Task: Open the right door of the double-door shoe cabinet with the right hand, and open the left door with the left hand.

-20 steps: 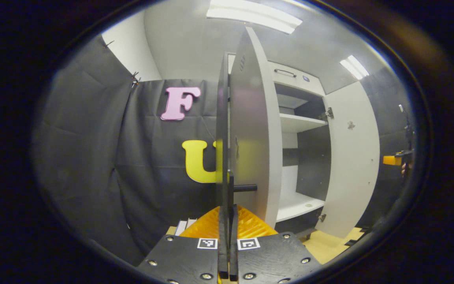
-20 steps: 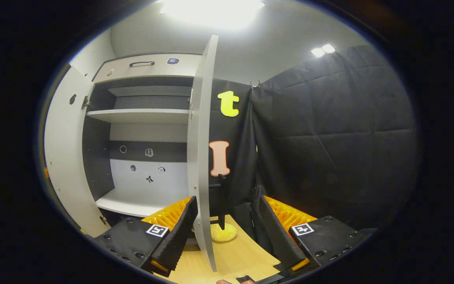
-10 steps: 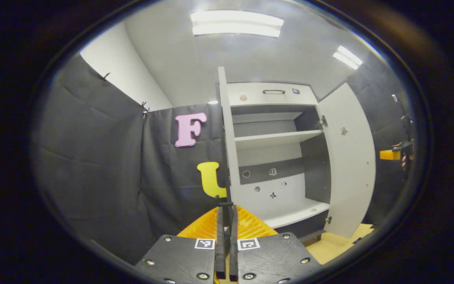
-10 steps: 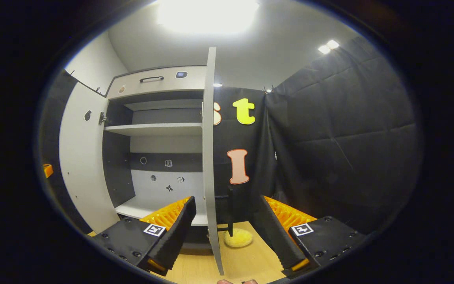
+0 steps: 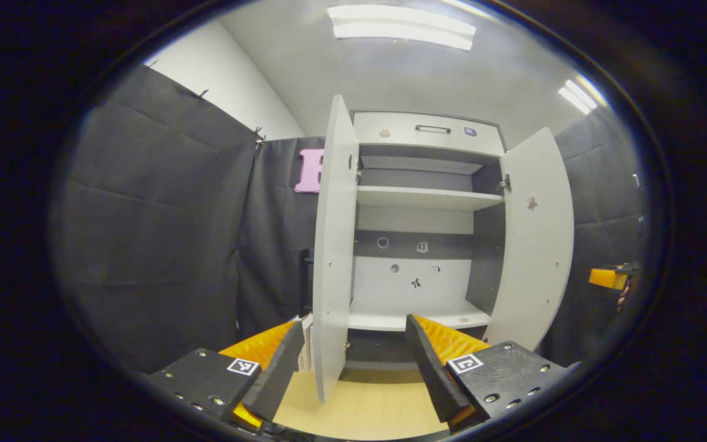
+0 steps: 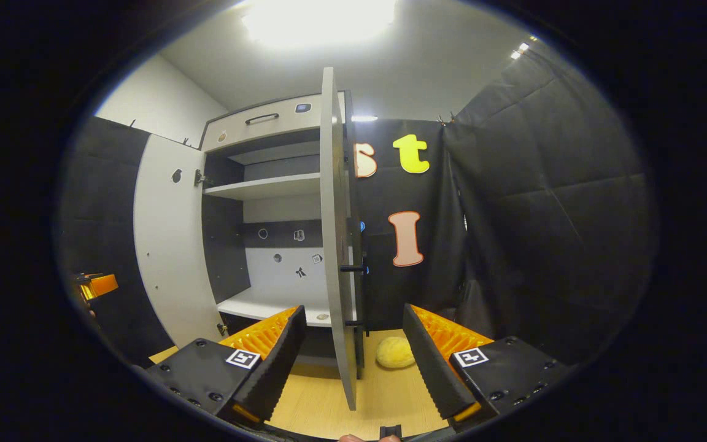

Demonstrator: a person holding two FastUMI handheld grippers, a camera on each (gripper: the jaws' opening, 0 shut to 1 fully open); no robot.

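The white shoe cabinet stands with both doors swung out and its empty shelves showing. In the left gripper view the left door is nearly edge-on and the right door hangs wide. My left gripper is open, drawn back from the left door, touching nothing. In the right gripper view the right door is edge-on, its dark handle on the outer face. My right gripper is open in front of that door's edge, apart from it. The left door is farther left.
A drawer with a dark handle tops the cabinet. A yellow round pad lies on the wooden floor by the right door. Black cloth walls close in on both sides. The other gripper shows at the far right.
My left gripper, shut on the left door's handle before, has let go, opened and pulled back. The right gripper has backed away slightly from the right door.
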